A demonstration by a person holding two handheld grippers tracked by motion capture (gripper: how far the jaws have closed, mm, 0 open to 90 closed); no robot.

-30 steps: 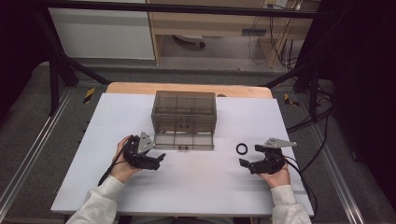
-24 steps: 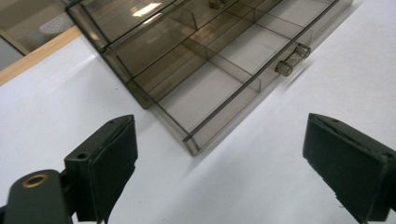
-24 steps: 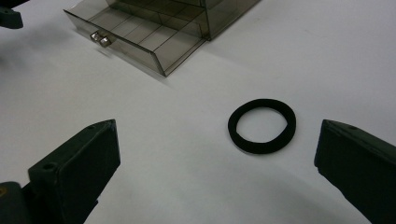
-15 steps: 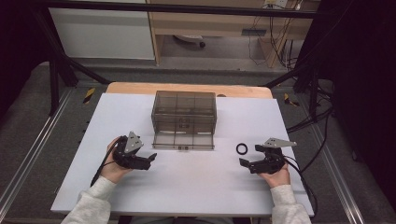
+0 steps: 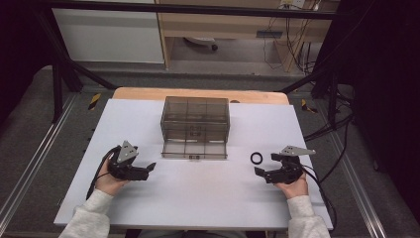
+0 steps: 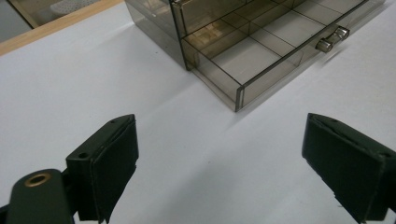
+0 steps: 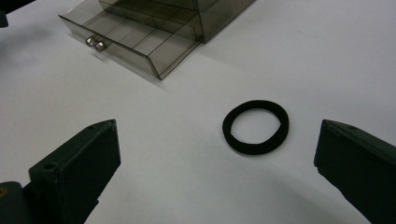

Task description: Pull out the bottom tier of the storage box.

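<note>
High view: left gripper (image 5: 148, 167) just backed off toward the tabletop's left edge, leaving the bottom drawer (image 5: 195, 149) open; both released, right gripper (image 5: 265, 165) beside the black ring (image 5: 256, 158). Probably ring next.

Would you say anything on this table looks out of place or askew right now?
Only small things: the drawer box's bottom drawer is pulled out, and a black ring lies loose on the table. Nothing spilled or damaged.
</note>
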